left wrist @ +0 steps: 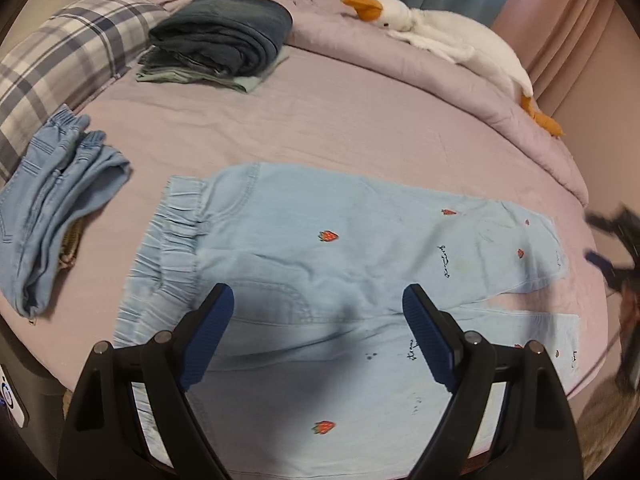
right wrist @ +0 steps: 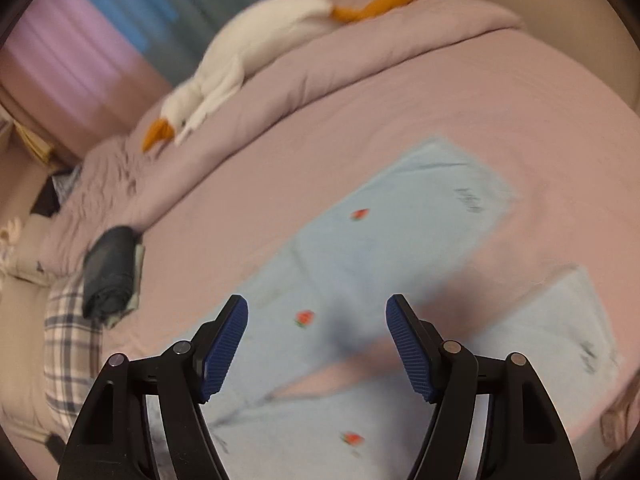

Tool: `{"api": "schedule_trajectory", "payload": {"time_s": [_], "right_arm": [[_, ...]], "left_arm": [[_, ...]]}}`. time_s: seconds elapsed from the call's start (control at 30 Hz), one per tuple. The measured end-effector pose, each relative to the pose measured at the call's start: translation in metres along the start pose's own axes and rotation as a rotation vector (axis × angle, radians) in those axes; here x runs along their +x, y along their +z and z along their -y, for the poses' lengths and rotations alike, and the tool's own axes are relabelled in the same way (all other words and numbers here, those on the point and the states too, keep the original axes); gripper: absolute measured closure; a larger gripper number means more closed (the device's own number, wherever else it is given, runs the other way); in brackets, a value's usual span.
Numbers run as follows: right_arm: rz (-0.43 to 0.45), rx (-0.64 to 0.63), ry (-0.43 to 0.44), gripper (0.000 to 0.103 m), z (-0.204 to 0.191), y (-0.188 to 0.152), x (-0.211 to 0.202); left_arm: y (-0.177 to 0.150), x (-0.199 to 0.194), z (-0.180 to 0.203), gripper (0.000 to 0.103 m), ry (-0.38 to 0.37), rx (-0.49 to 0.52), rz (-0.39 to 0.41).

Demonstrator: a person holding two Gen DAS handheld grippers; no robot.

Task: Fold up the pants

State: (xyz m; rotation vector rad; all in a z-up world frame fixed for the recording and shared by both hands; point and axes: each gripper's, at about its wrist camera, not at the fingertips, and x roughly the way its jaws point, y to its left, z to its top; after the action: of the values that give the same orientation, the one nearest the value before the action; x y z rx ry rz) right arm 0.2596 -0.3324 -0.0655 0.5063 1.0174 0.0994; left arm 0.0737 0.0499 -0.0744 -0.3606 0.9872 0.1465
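Observation:
Light blue pants with strawberry prints lie spread flat on the pink bed, the elastic waistband to the left and the two legs to the right. My left gripper hangs open above the seat of the pants, nothing between its blue pads. In the blurred right wrist view the same pants lie below my right gripper, which is open and empty over the fork of the legs. The right gripper also shows as a dark blur at the right edge of the left wrist view.
A pile of folded dark jeans lies at the back left. Crumpled light blue jeans lie at the left by a plaid pillow. A white plush goose rests on the rolled duvet along the far side. The bed edge curves at the right.

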Motion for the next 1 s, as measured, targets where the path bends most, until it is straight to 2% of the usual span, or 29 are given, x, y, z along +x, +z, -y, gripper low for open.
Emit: {"api": "schedule_trajectory", "payload": {"time_s": [0.13,0.2,0.3,0.5,0.6,0.63,0.67,0.7,0.77,0.83,0.93,1.0], "right_arm": [[-0.093,0.003,-0.036,0.031,-0.024,0.017,0.049],[-0.115,0.010,-0.106,0.031,-0.033,0.025,0.069],[-0.132,0.016,-0.201,0.031,-0.032,0.032,0.098],[-0.143,0.019,-0.328,0.031,-0.017,0.047,0.142],[-0.130,0.004,-0.359,0.031,-0.006,0.045,0.150],[-0.115,-0.007,-0.371,0.038,-0.005,0.043,0.148],[-0.102,-0.024,-0.412,0.055,-0.003,0.041,0.145],[-0.095,-0.028,-0.424,0.062,0.000,0.040,0.142],[-0.097,-0.052,-0.427,0.086,0.008,0.038,0.132],[-0.105,-0.052,-0.366,0.096,0.018,0.034,0.114],[-0.023,-0.061,-0.239,0.096,0.025,0.022,0.057],[0.054,-0.058,-0.121,0.096,0.031,0.004,0.002]], "left_arm": [[0.001,0.006,0.001,0.016,0.008,-0.012,-0.007],[0.002,0.009,-0.002,0.016,0.012,-0.029,-0.019],[0.004,0.014,-0.007,0.016,0.023,-0.053,-0.026],[0.005,0.020,-0.017,0.016,0.039,-0.084,-0.043],[0.003,0.023,-0.020,0.016,0.042,-0.088,-0.057],[0.002,0.025,-0.021,0.016,0.042,-0.091,-0.063],[0.001,0.025,-0.021,0.016,0.041,-0.093,-0.064],[0.001,0.026,-0.022,0.016,0.041,-0.095,-0.067],[-0.001,0.025,-0.022,0.016,0.034,-0.103,-0.072],[-0.003,0.022,-0.022,0.016,0.021,-0.116,-0.073],[-0.004,0.016,-0.024,0.016,0.001,-0.150,-0.065],[-0.003,0.013,-0.024,0.016,-0.029,-0.179,-0.058]]}}
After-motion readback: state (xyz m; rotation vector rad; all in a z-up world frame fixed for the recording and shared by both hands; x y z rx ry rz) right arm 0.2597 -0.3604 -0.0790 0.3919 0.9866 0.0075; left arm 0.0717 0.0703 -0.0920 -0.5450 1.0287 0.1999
